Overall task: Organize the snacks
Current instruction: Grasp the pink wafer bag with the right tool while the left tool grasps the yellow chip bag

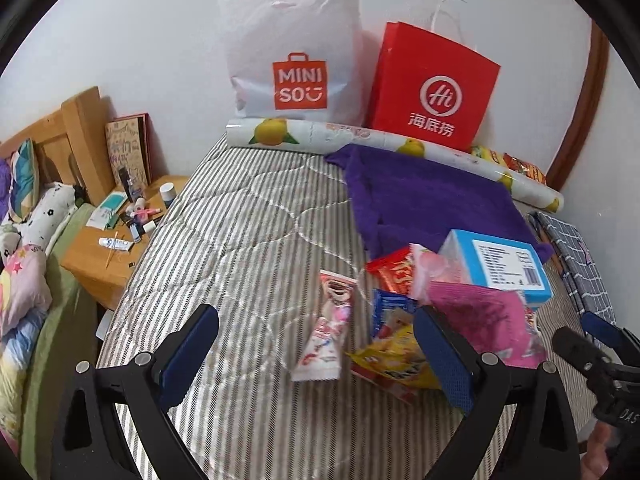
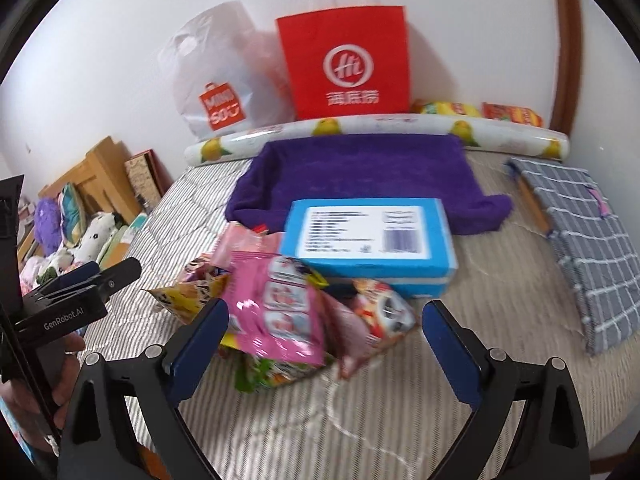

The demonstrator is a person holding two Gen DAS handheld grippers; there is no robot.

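Snacks: a loose heap of packets (image 2: 280, 320) is seen lying on the striped mattress (image 1: 240, 220), just ahead of both grippers.
Right gripper (image 2: 326, 328): jaws are held wide apart over the near edge of the heap; nothing is pressed by the pads, though a pink packet (image 2: 272, 312) and a red-and-white one (image 2: 384, 312) are framed between them.
Left gripper (image 1: 316, 344): jaws are spread wide as well; a white-and-pink packet (image 1: 326, 332) lies on the mattress between the fingers, apart from both pads, it seems.
Left finger pad on the right side (image 1: 444, 360): a yellow packet (image 1: 396, 356) and a blue one (image 1: 390, 312) are partly covered by it; contact cannot be told.
Blue box (image 2: 372, 240): it is propped on the far side of the heap, label side up.
Purple cloth (image 2: 360, 172): it is spread behind the box, its near edge tucked under the pile.
Lemon-print roll (image 1: 360, 136): it is laid across the far end of the mattress, along the wall.
Bags: a white Miniso bag (image 1: 296, 56) and a red paper bag (image 1: 432, 88) are stood upright behind the roll, side by side.
More packets (image 2: 480, 112): yellow and orange ones are glimpsed behind the roll, right of the red bag.
Checked grey cloth (image 2: 592, 240): it is laid at the mattress's right edge.
Bedside table (image 1: 116, 240): small clutter is scattered on it, left of the mattress.
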